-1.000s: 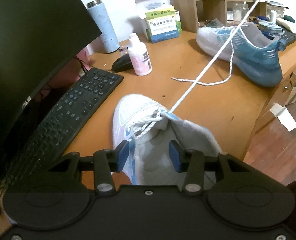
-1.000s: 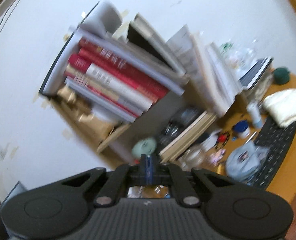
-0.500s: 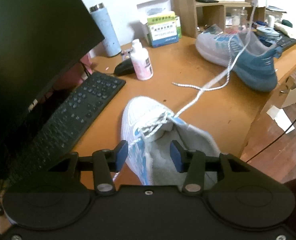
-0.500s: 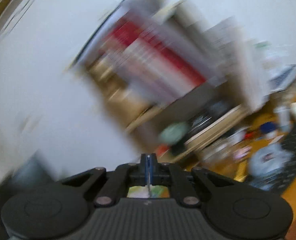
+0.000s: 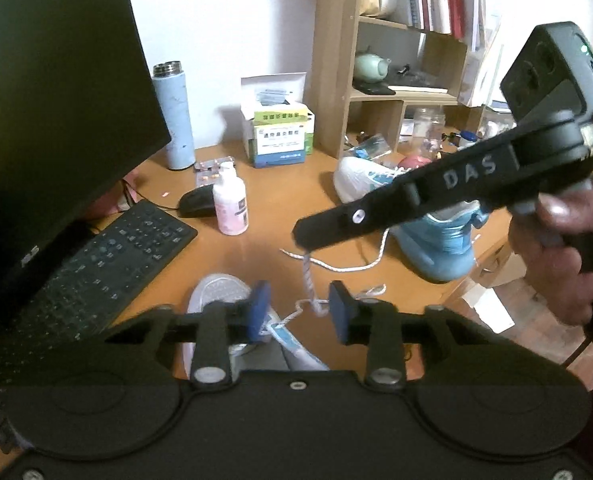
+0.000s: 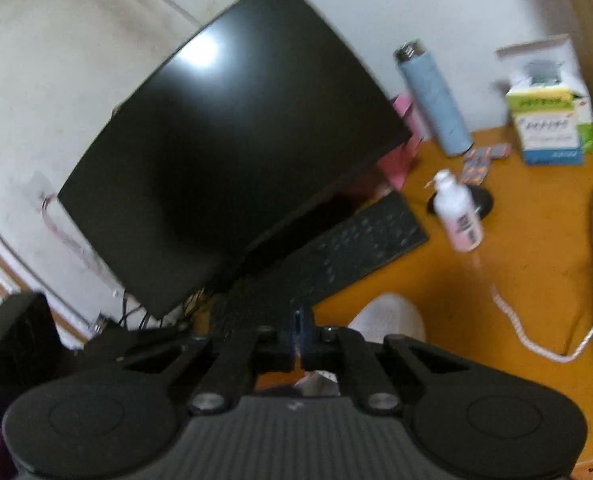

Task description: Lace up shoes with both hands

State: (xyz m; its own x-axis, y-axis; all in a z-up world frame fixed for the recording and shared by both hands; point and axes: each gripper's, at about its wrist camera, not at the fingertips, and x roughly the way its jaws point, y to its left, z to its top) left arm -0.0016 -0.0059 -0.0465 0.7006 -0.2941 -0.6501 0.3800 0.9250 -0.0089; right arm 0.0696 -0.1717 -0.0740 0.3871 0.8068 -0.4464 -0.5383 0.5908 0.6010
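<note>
Right gripper (image 5: 302, 242) pinches braided white lace (image 5: 307, 276).

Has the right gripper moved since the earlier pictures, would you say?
Yes. The right gripper, shut on the white lace, swung from the bookshelf down over the near white shoe.

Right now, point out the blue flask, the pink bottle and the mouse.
Blue flask (image 5: 175, 120), left wrist view, middle of its body.
Pink bottle (image 5: 230, 204), left wrist view, on its label.
Mouse (image 5: 195, 205), left wrist view, on its top.
</note>
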